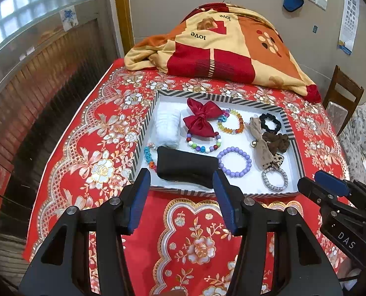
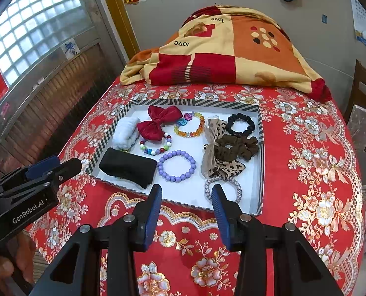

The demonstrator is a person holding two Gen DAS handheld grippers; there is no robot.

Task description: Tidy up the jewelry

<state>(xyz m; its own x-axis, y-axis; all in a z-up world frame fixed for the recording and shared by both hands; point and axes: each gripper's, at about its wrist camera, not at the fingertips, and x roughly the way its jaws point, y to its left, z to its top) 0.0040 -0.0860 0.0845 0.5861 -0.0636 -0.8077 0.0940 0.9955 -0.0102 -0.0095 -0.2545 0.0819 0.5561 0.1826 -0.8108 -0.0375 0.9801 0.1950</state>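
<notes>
A white tray with a striped rim (image 1: 215,98) (image 2: 195,102) lies on the red flowered tablecloth. In it are a red bow (image 1: 201,120), a white cloth roll (image 1: 168,129), a black cloth pad (image 1: 186,166), a purple bead bracelet (image 1: 234,161) (image 2: 176,165), a multicolour bead bracelet (image 1: 203,145), an amber bracelet (image 1: 231,121), black and brown scrunchies (image 1: 270,122) (image 1: 276,141), a leopard bow (image 2: 218,162) and a silver bracelet (image 1: 274,178) (image 2: 222,188). My left gripper (image 1: 181,180) hangs open over the tray's near edge by the black pad. My right gripper (image 2: 187,190) is open near the silver bracelet. Neither holds anything.
A folded orange and red blanket (image 1: 222,46) fills the back of the table. A wooden chair (image 1: 343,93) stands to the right and a slatted wooden panel (image 1: 47,79) runs along the left. A hand (image 2: 7,268) holds the left gripper's handle.
</notes>
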